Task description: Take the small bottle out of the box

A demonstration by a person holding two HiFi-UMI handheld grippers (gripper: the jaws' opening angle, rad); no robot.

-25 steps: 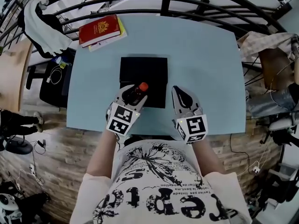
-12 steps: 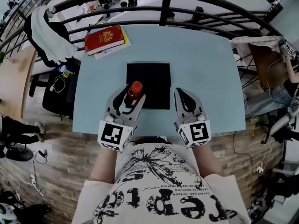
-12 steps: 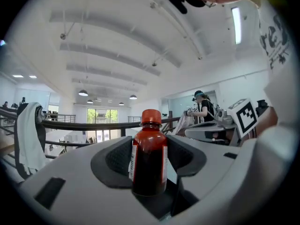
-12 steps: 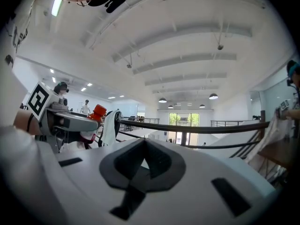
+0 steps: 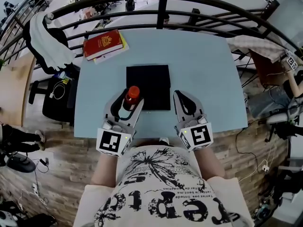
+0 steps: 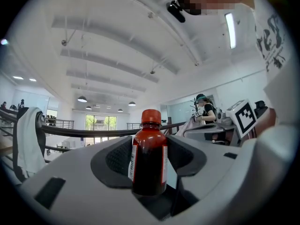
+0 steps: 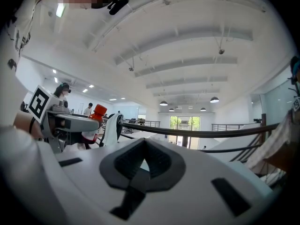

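The pale blue tabletop carries a black box at its middle. The left tool is clamped on the bottle. To finish well, it likely needs a firm, level hold and a lift clear of the box before moving aside. The bottle stands upright between the jaws, red cap above them, over the box's near left corner. The right tool is closed and empty beside the box.

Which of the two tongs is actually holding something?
The left tongs: they are clamped on the small bottle with the red cap. The right tongs are shut with nothing between them.
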